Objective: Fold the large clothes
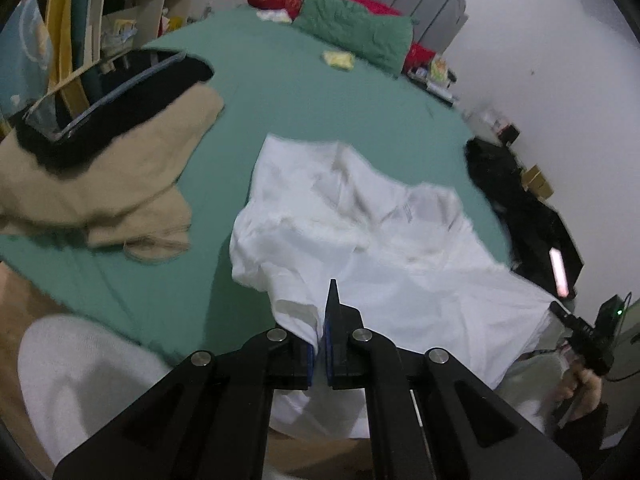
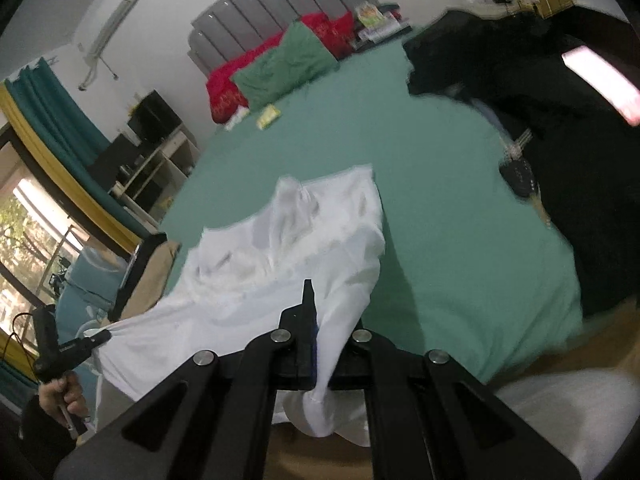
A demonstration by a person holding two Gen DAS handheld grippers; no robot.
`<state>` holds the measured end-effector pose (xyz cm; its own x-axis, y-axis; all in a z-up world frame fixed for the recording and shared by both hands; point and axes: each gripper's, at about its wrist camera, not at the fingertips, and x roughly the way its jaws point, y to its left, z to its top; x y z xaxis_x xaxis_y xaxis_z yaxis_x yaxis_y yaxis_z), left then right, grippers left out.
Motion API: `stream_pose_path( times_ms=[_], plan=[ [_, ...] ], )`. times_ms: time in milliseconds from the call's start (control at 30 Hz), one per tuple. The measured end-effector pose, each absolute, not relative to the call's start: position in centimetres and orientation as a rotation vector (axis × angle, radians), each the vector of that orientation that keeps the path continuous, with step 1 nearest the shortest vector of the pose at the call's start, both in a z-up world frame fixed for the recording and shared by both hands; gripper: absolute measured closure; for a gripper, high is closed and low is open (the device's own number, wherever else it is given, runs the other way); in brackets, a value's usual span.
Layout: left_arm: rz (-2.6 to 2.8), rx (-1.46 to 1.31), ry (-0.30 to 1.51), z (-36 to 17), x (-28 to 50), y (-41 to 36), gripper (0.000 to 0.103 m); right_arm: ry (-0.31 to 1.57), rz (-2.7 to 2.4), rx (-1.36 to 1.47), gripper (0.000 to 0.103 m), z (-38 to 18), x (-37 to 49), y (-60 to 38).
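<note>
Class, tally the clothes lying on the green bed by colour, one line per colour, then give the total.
White: 1, the white garment, held by both tongs
Beige: 1, the beige garment
Black: 1, the black garment
Total: 3

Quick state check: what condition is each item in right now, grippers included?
White shirt: rumpled, unfolded, near edge lifted off the bed.
Left gripper: shut on the shirt.
Right gripper: shut on the shirt.
Tan garment: heaped, unfolded.
Black garment: heaped at the bed's edge.
</note>
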<state>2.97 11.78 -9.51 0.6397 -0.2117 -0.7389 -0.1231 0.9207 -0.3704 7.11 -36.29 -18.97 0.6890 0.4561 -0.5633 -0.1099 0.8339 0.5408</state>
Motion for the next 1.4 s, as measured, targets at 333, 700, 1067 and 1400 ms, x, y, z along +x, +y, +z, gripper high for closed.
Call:
stream_pose_path(
  times_ms=[333,700,1067,1400],
  plan=[
    [-0.008,-0.326,0.826,-8.0,13.9,11.9,0.098,0.685,0.406,0.745,0.100,-19.1,20.4,-39.0],
    [0.122,-0.399,1.010,-17.4,29.2,12.3,0.098,0.872,0.354,0.774,0.098,-27.0,35.3,-37.7],
    [0.177,-0.454,1.072,-21.6,27.5,12.5,0.059,0.963,0.286,0.716,0.056,-29.7,35.7,-39.2],
    [0.209,-0.399,0.922,-16.2,22.6,12.5,0.043,0.904,0.201,0.549,0.030,-27.0,33.1,-41.3]
  ],
)
